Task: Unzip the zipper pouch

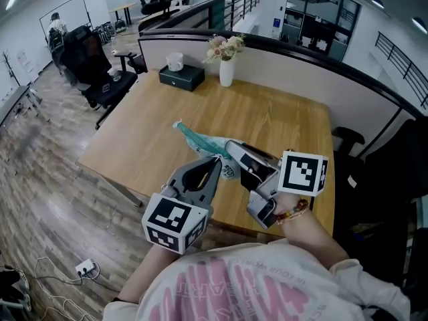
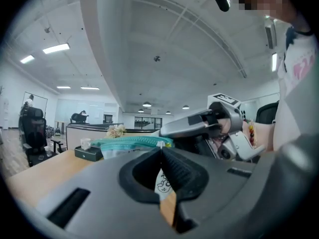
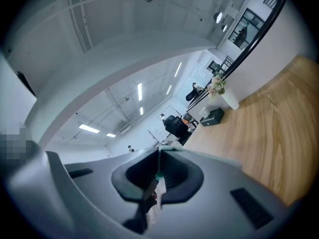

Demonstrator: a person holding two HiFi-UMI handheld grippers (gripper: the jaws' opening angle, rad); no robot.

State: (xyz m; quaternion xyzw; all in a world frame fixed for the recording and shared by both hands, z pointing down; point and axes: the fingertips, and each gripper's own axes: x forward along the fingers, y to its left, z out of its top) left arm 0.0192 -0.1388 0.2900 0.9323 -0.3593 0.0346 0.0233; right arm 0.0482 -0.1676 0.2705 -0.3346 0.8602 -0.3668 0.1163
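The pouch (image 1: 199,139) is up in the air, over the near part of the wooden table (image 1: 294,122). It does not touch the table. Both grippers hold it at the end close to the person.

The pouch is long and thin. In the head view its long side runs from the grippers up and to the left, away from the person. Its far tip points at the far left side of the table. In the left gripper view the pouch (image 2: 127,143) lies about flat and sticks out to the left. Its blue-green zipper is along the top edge.

The left gripper (image 1: 217,162) is squeezed tight on the near end of the pouch. Its own view shows the left gripper (image 2: 160,151) with its jaws pressed together and a white bit of pouch pinched between them.

The right gripper (image 1: 231,150) is just beside it, on the right. In its own view the right gripper (image 3: 159,153) is also squeezed tight, on a thin white and blue-green bit of the pouch (image 3: 159,185).

At the far end of the table stand a white vase of flowers (image 1: 227,71) and a dark tissue box (image 1: 181,77).
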